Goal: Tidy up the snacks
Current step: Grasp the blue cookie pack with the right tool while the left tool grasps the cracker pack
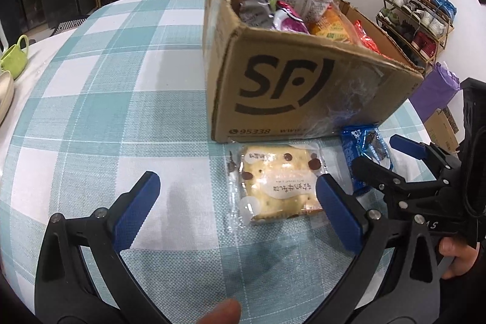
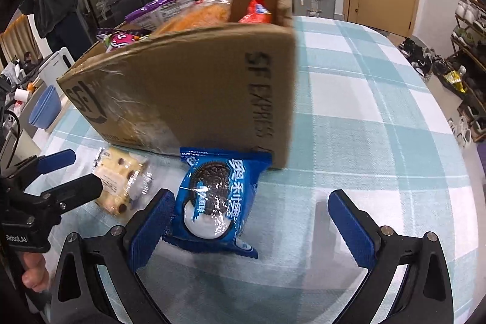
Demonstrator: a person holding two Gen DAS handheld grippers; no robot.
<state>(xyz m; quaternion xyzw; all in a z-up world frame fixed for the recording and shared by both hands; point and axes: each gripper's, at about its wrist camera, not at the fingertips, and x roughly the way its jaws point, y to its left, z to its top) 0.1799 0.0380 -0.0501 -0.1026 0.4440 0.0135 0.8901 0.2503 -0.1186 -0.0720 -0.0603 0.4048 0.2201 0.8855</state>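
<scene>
Both grippers gape wide and hold nothing. The cracker pack (image 1: 278, 182) and Oreo pack (image 2: 217, 202) lie flat before the box (image 1: 303, 87). The left gripper (image 1: 237, 196) should shift right to straddle the crackers; the right gripper (image 2: 250, 220), probably left, then pinch an edge.

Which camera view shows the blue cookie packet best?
The right wrist view: the blue cookie packet lies whole on the tablecloth, near the middle, its front print readable. In the left wrist view the packet sits at the right edge, partly hidden behind the right gripper.
</scene>
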